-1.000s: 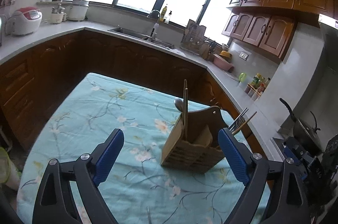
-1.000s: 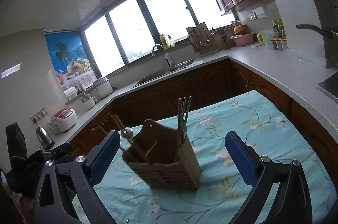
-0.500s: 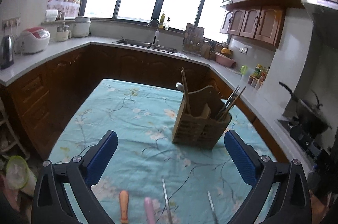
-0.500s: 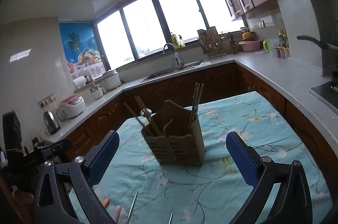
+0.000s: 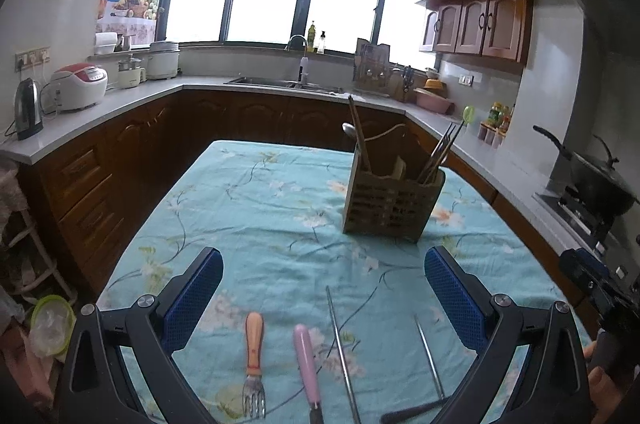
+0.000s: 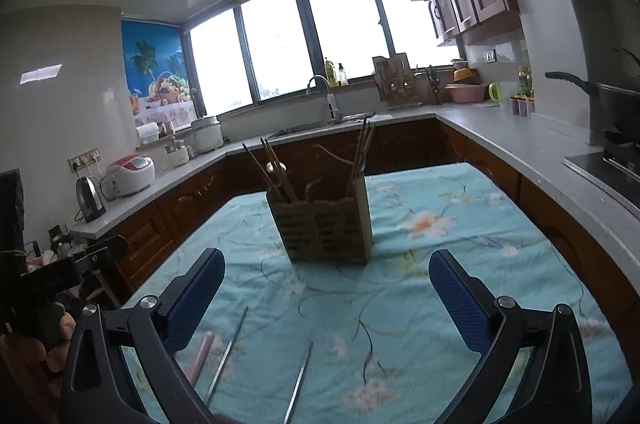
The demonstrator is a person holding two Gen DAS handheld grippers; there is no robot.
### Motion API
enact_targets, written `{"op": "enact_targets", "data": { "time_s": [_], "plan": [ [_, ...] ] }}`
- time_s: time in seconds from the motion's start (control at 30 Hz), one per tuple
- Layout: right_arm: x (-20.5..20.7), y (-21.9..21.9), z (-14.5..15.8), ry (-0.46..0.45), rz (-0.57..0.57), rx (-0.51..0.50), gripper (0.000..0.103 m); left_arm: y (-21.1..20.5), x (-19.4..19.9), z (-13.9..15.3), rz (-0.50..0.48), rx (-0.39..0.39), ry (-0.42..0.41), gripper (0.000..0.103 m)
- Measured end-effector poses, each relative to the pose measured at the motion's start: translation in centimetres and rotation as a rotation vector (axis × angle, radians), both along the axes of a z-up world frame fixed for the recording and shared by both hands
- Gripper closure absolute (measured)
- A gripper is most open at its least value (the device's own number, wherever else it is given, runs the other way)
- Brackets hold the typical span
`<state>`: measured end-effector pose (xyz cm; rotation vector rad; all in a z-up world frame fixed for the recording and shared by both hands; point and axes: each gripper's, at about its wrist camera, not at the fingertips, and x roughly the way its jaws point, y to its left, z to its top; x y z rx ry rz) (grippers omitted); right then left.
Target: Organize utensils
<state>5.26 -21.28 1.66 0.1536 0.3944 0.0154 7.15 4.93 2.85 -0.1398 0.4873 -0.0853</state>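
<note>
A woven utensil holder [image 5: 390, 202] [image 6: 326, 224] stands on the floral blue tablecloth [image 5: 272, 208] with chopsticks and a spoon upright in it. Near the front edge lie an orange-handled fork [image 5: 254, 360], a pink-handled utensil [image 5: 307, 364] [image 6: 202, 354] and two metal chopsticks [image 5: 342, 348] [image 5: 429, 358] [image 6: 226, 354] [image 6: 298, 380]. My left gripper [image 5: 324, 288] hangs open above these loose utensils, nothing between its blue pads. My right gripper [image 6: 326, 288] is open too, short of the holder, empty.
Wooden cabinets and a grey counter [image 5: 132, 98] ring the table, with a kettle [image 5: 27, 108], rice cooker [image 5: 80, 86] and sink [image 5: 280, 82]. A wok [image 5: 600, 180] sits on the stove at right. A hand holds the other gripper at the frame edge [image 5: 600, 380].
Both grippers have drawn back from the holder, which now looks smaller and farther. The loose fork, pink utensil and chopsticks at the front have come into view. The left jaws spread slightly wider.
</note>
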Motion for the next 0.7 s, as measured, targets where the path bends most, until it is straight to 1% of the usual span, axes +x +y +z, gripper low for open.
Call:
{"op": "enact_targets", "data": {
  "time_s": [0.2, 0.47, 0.7],
  "plan": [
    [-1.8, 0.2, -0.9, 0.008, -0.003, -0.022, 0.000, 0.0, -1.0, -0.3, 0.005, 0.022, 0.004, 0.001],
    [-3.4, 1.1, -1.8, 0.019, 0.012, -0.057, 0.000, -0.2, -2.6, -0.6, 0.024, 0.068, -0.011, 0.001],
    [-4.0, 1.5, -1.5, 0.015, 0.020, -0.058, 0.000, -0.7, -3.5, -0.4, 0.050, 0.113, -0.011, 0.001]
  ]
}}
